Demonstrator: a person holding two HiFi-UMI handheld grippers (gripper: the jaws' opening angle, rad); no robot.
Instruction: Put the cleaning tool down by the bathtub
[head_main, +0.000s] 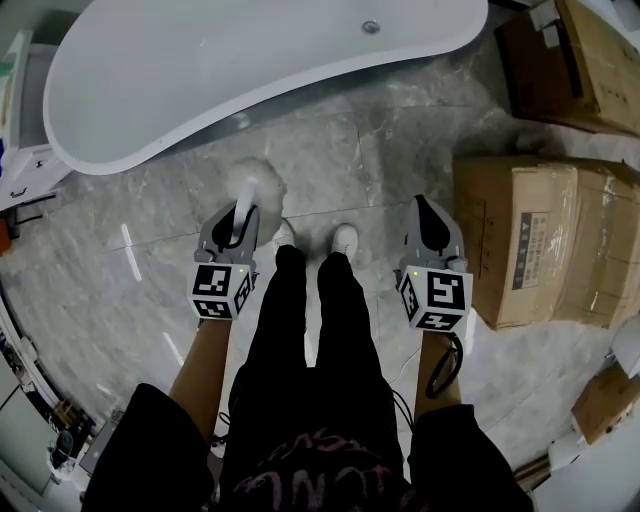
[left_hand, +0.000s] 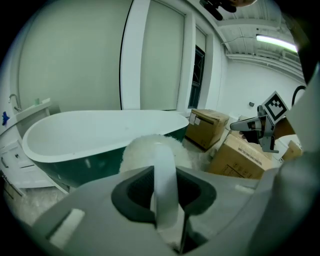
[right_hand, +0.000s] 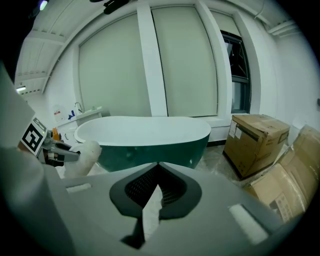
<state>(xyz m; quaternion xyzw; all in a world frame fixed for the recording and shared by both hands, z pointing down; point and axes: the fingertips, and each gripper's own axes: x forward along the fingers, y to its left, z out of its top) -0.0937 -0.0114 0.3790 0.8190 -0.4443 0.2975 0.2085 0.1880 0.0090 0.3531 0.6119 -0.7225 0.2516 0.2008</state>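
Well, cleaning tool (head_main: 262, 188) in left gripper (head_main: 240, 222)

Bathtub (head_main: 250, 70) ahead, cardboard boxes (head_main: 540, 240) on the floor (head_main: 400, 150) at right, cleaning tool (head_main: 260, 188) between it and left claw (head_main: 242, 215)

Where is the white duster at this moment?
In the head view, the white duster is gripped by the left tool, over the floor just before the bathtub.

The left claw (left_hand: 166, 197) hides part of the cleaning tool (left_hand: 142, 150).
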